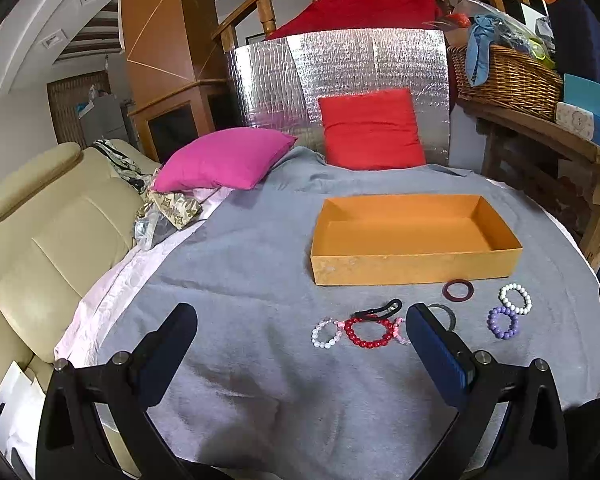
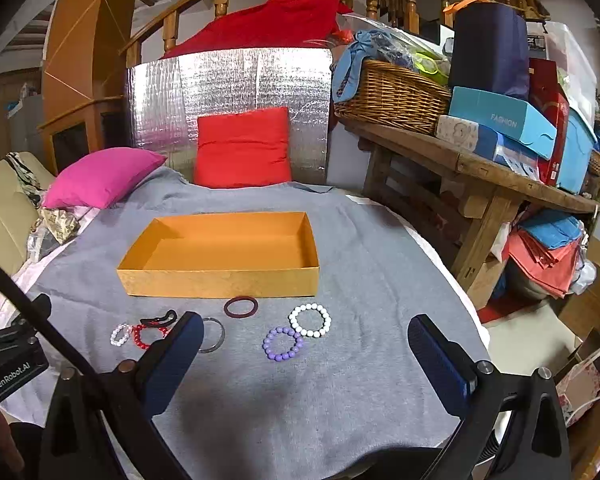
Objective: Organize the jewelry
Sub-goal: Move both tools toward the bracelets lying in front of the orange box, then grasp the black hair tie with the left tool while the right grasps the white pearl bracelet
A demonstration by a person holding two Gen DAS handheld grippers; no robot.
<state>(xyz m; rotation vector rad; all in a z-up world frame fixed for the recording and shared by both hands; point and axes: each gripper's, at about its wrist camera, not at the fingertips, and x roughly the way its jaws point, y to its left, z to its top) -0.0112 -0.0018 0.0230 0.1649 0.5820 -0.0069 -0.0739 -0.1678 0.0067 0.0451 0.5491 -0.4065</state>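
Note:
An empty orange box (image 1: 412,264) (image 2: 220,278) sits on the grey cloth. In front of it lie a dark red bangle (image 1: 457,290) (image 2: 241,306), a white bead bracelet (image 1: 515,298) (image 2: 310,320), a purple bead bracelet (image 1: 502,322) (image 2: 283,343), a red bead bracelet (image 1: 369,332) (image 2: 148,335), a pale pink-white bead bracelet (image 1: 326,333) (image 2: 120,334), a black clip (image 1: 378,310) (image 2: 159,317) and a clear bangle (image 2: 214,335). My left gripper (image 1: 300,344) is open and empty, just short of the red bracelet. My right gripper (image 2: 306,350) is open and empty, just short of the purple bracelet.
A pink cushion (image 1: 224,160) and a red cushion (image 1: 372,128) lie at the back against a silver foil panel (image 1: 340,64). A beige sofa (image 1: 32,216) is at the left. A wooden bench (image 2: 480,168) with a wicker basket (image 2: 392,96) and boxes stands at the right.

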